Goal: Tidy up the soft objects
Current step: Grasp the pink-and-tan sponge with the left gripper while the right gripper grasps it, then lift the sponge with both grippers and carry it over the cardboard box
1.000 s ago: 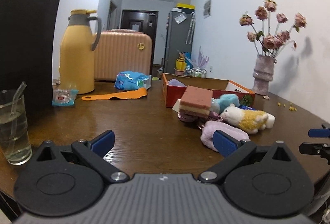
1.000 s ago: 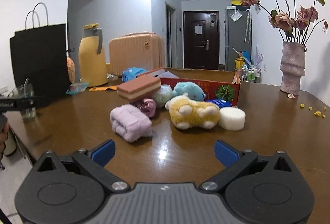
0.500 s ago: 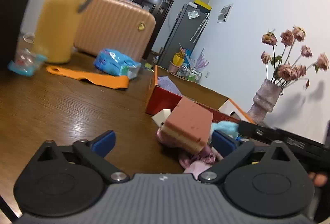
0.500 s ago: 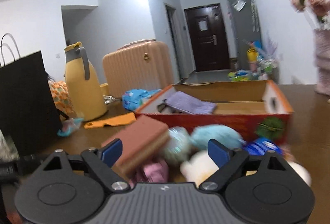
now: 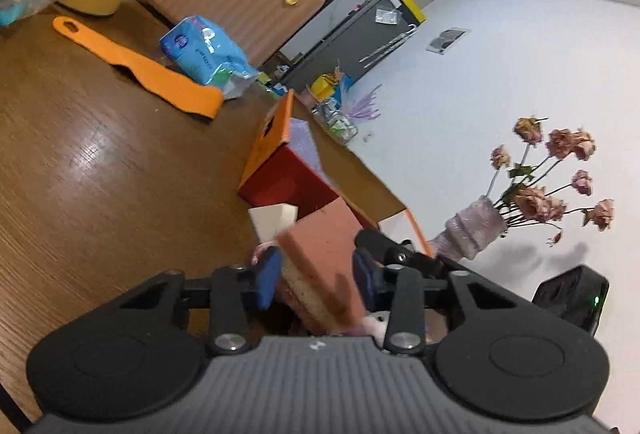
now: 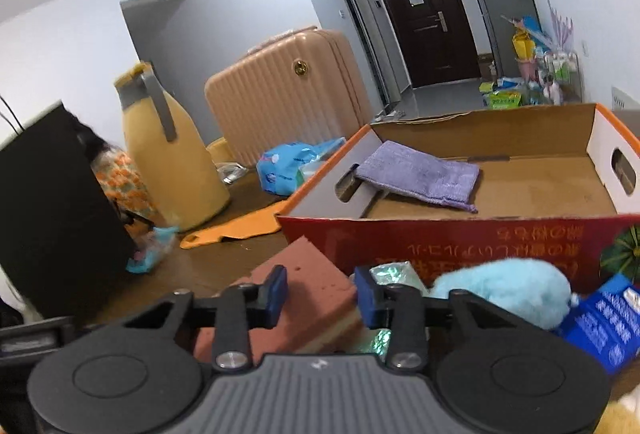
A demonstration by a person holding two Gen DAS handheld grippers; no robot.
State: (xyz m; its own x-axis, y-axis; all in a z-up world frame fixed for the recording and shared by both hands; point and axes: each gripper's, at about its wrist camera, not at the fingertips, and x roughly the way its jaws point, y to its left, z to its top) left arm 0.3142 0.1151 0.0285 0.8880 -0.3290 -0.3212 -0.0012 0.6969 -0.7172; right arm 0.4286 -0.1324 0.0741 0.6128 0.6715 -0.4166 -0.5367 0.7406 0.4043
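Note:
A pink-topped layered sponge (image 5: 320, 254) lies tilted on the pile of soft things in front of the red-and-orange cardboard box (image 5: 288, 186). My left gripper (image 5: 316, 280) is closing on it, and the sponge fills the gap between the blue pads. From the opposite end my right gripper (image 6: 320, 294) is closing on the same sponge (image 6: 308, 286); its fingers (image 5: 400, 256) show just behind the sponge in the left wrist view. A purple cloth (image 6: 420, 174) lies inside the box (image 6: 440, 238). A light blue plush (image 6: 504, 290) sits to the right.
On the wooden table stand a yellow thermos (image 6: 172, 154), a black paper bag (image 6: 52, 214), a blue tissue pack (image 5: 204, 50) and an orange strap (image 5: 140, 70). A peach suitcase (image 6: 280, 90) stands behind. A vase of dried roses (image 5: 476, 230) is at the far right.
Both grippers moved in from wide open to the pile and narrowed around the sponge from opposite ends. The left one rolled, so its view is now tilted.

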